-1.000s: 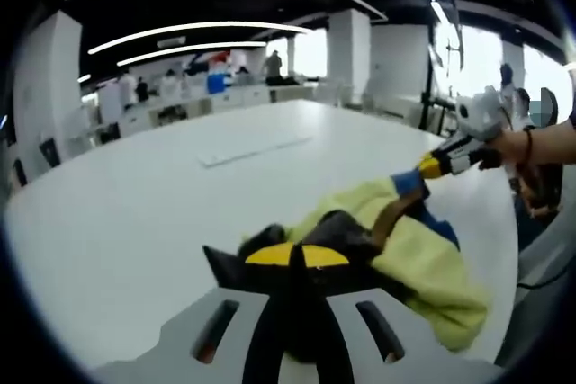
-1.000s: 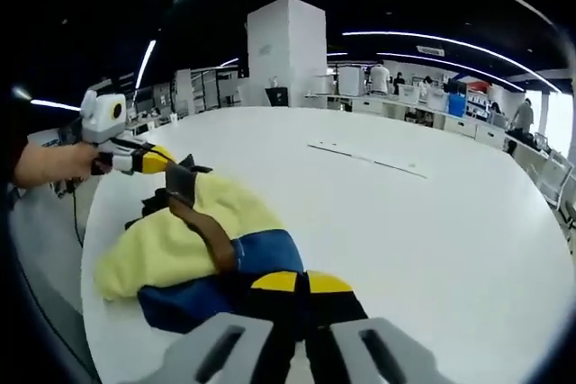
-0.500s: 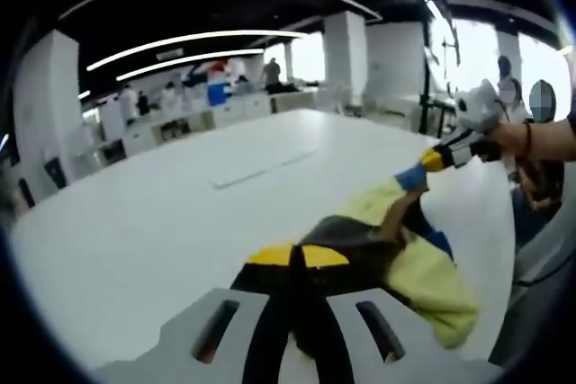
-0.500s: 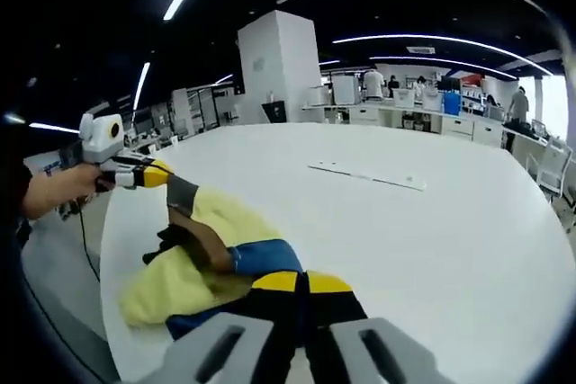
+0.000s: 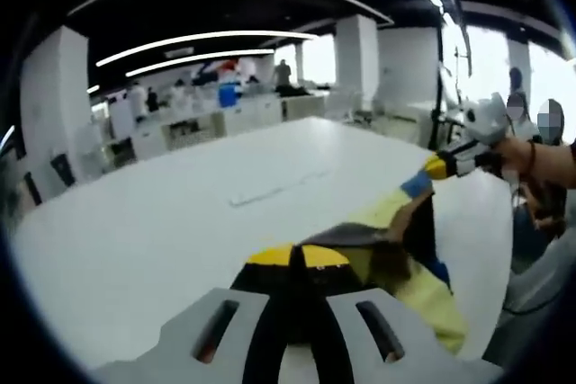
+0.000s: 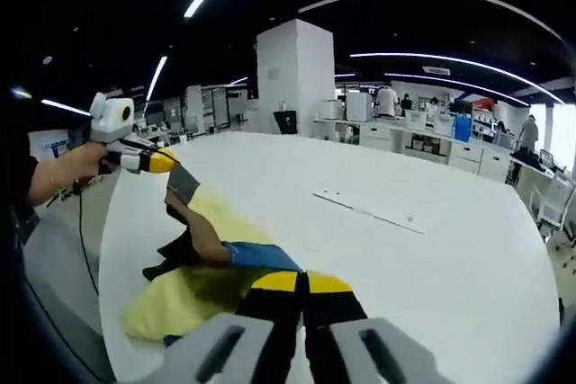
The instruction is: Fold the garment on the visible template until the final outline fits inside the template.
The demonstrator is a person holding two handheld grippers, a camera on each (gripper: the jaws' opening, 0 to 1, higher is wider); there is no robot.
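Both my left gripper (image 5: 297, 256) and right gripper (image 6: 301, 282) are clamped on the garment (image 6: 193, 281), lifted taut near the table (image 6: 432, 267) edge; risk: cloth slips from a jaw or drags off the edge, away from the template strip (image 6: 369, 213).

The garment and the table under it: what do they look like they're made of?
Garment: soft matte cloth, probably knit or fleece, in yellow, blue, brown and dark panels; it drapes and creases between the left gripper and right gripper. Table: hard, smooth white top, possibly laminate; faint sheen.
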